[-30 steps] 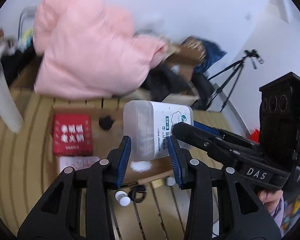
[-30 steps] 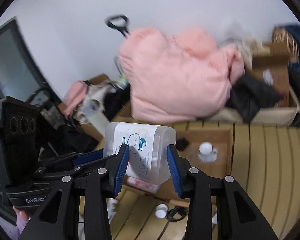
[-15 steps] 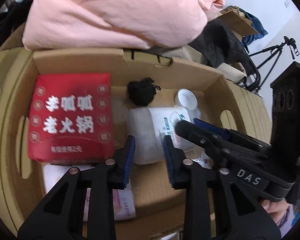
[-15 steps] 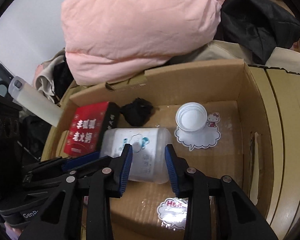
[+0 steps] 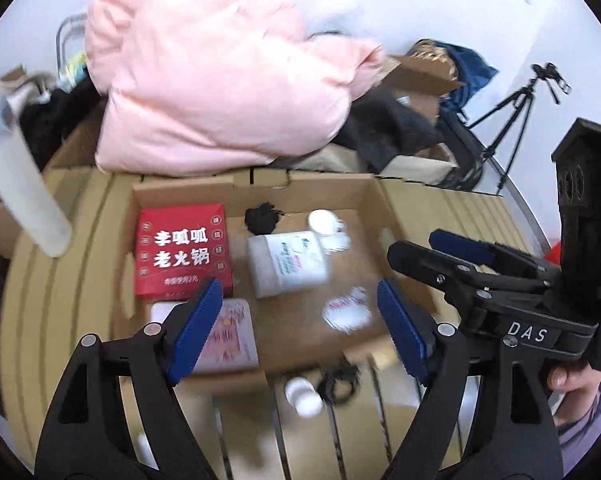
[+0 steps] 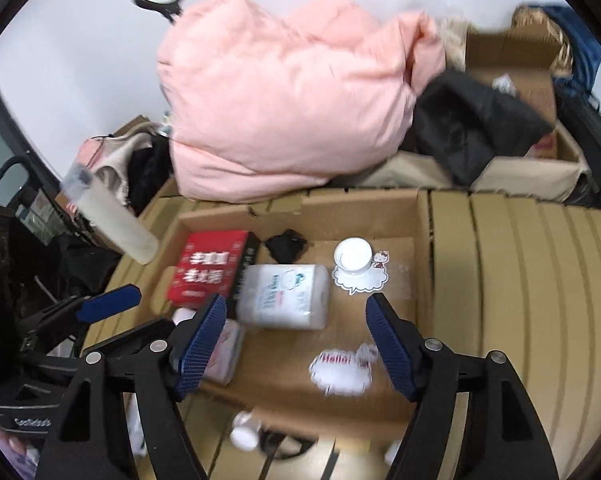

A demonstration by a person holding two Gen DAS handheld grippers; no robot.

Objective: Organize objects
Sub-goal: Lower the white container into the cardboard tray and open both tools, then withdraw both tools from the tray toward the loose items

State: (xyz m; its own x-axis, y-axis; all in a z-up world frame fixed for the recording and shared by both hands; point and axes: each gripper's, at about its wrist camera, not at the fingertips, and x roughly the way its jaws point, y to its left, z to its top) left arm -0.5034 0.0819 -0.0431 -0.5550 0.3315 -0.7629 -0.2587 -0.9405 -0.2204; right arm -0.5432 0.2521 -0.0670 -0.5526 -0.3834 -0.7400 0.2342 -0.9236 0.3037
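A translucent white container (image 5: pixel 286 262) (image 6: pixel 284 296) with a printed label lies on its side on the floor of an open cardboard box (image 5: pixel 252 178) (image 6: pixel 300 200). My left gripper (image 5: pixel 298 292) hangs above and in front of it. Its jaws are opening, with nothing pressed between the blue pads. My right gripper (image 6: pixel 296 304) hovers over the same container, jaws also opening and holding nothing. Each gripper shows at the other view's edge: the right gripper (image 5: pixel 460 252) and the left gripper (image 6: pixel 108 304).
In the box lie a red carton (image 5: pixel 182 254) (image 6: pixel 210 268), a black lump (image 5: pixel 262 218), a white lid (image 6: pixel 352 256), a pink-and-white packet (image 5: pixel 228 332) and a sticker (image 6: pixel 342 368). A small white bottle (image 5: pixel 304 394) lies on the slatted floor. A pink jacket (image 6: pixel 292 100) is piled behind.
Both grippers carried the container down into the box, let go of it and drew back upward with jaws spread wide. The container now lies free beside the red carton.
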